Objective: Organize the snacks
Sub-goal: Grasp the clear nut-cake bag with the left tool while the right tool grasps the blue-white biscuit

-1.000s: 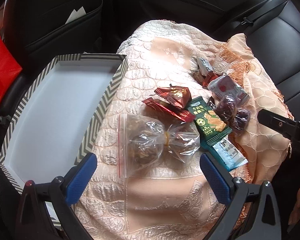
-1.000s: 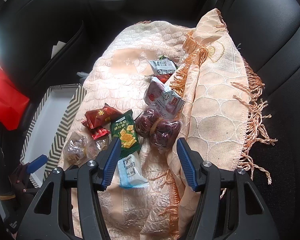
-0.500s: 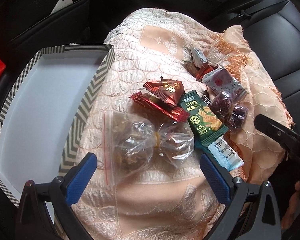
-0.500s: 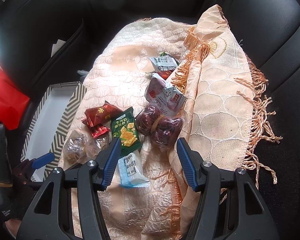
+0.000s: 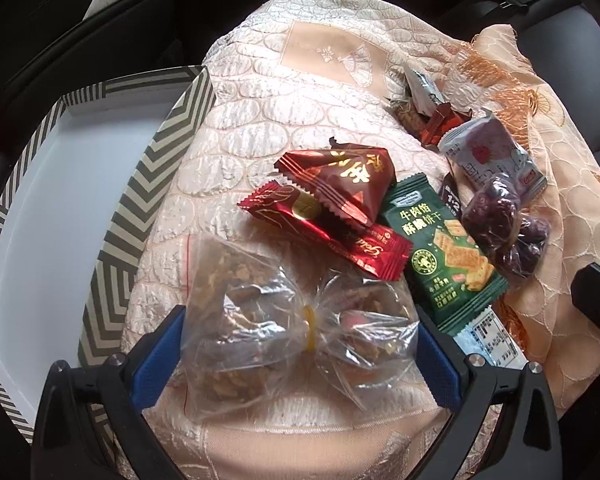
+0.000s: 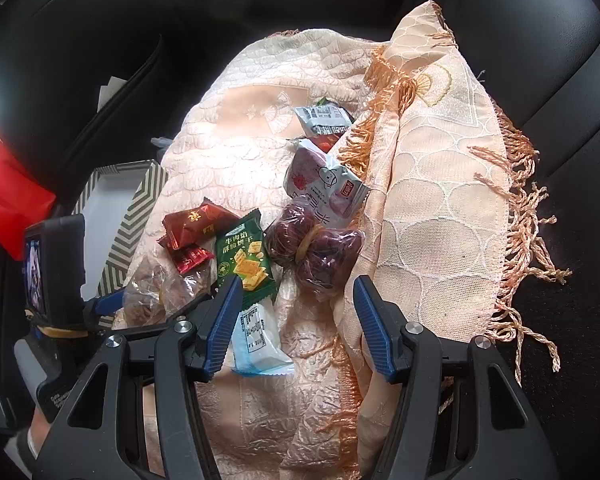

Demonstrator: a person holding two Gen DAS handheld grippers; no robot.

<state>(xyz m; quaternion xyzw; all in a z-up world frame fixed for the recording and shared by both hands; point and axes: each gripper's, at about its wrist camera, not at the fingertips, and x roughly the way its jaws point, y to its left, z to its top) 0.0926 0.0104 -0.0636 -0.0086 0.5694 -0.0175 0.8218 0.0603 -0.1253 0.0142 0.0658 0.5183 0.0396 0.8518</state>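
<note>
Several snacks lie on a peach cloth [image 5: 308, 92] on a car seat. My left gripper [image 5: 300, 344] is open, its blue fingers on either side of a clear bag of nuts [image 5: 268, 320] tied with a yellow band; the bag also shows in the right wrist view [image 6: 156, 288]. Beyond lie two red packets [image 5: 340, 184], a green cracker packet [image 5: 444, 248] and a bag of dark dates [image 5: 500, 224]. My right gripper [image 6: 296, 320] is open above a light blue packet [image 6: 256, 340], just short of the dates [image 6: 312, 244].
An open box [image 5: 112, 216] with a zigzag-patterned rim and white inside stands left of the cloth. A white-purple packet [image 6: 324, 184] and a grey packet [image 6: 320, 118] lie farther back. Fringed cloth folds [image 6: 440, 184] rise on the right. Black seat all around.
My left gripper has moved forward and down, so its open fingers now flank the clear nut bag. My right gripper has barely moved.
</note>
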